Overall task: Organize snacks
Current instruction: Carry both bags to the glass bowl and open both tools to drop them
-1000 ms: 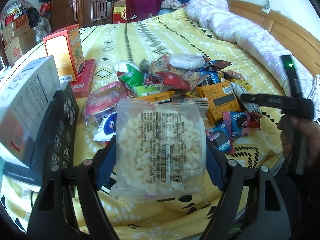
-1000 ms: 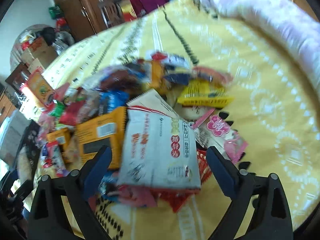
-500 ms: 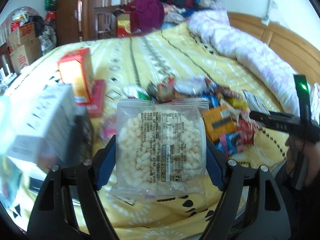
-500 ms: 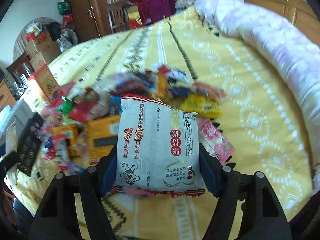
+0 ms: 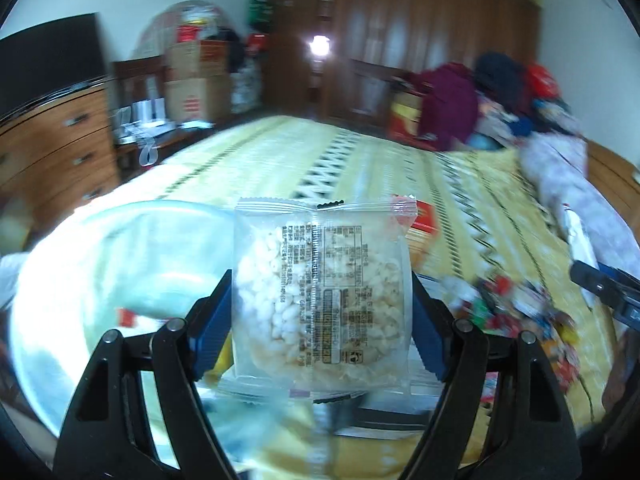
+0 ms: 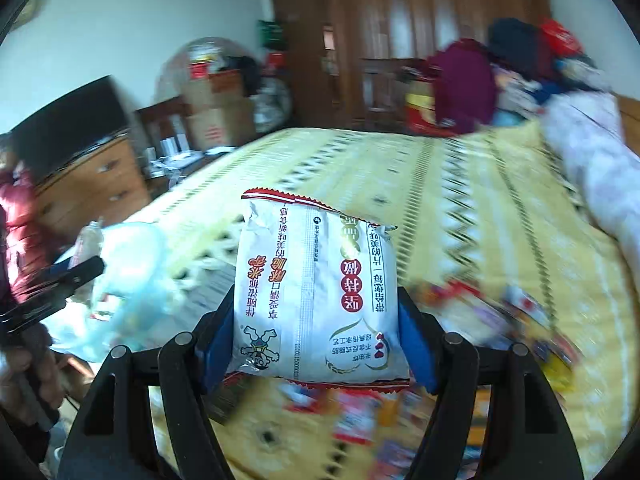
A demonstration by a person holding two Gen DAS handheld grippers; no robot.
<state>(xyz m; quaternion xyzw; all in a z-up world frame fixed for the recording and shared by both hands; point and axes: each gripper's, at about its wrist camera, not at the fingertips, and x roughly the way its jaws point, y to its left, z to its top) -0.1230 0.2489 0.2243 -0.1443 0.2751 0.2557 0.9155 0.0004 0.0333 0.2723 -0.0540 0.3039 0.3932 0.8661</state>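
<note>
My left gripper (image 5: 320, 320) is shut on a clear packet of puffed rice cake (image 5: 320, 300), held up above the bed. My right gripper (image 6: 316, 332) is shut on a white snack bag with red print (image 6: 316, 300), also held in the air. The pile of snack packets (image 5: 520, 312) lies on the yellow bedspread (image 5: 360, 168) to the lower right in the left wrist view, and blurred under the bag in the right wrist view (image 6: 500, 320). A pale translucent plastic bag (image 5: 112, 264) sits at the left, also seen in the right wrist view (image 6: 128, 272).
An orange box (image 5: 420, 232) shows behind the rice cake packet. A wooden dresser (image 5: 52, 148) and cardboard boxes (image 5: 196, 84) stand beyond the bed's left side. Clothes (image 5: 452, 104) and a white quilt (image 6: 592, 168) lie at the far right. Both views are motion-blurred.
Both grippers have lifted and swung left with their packets. The snack pile has dropped to the lower right of both views and the plastic bag has come into view.
</note>
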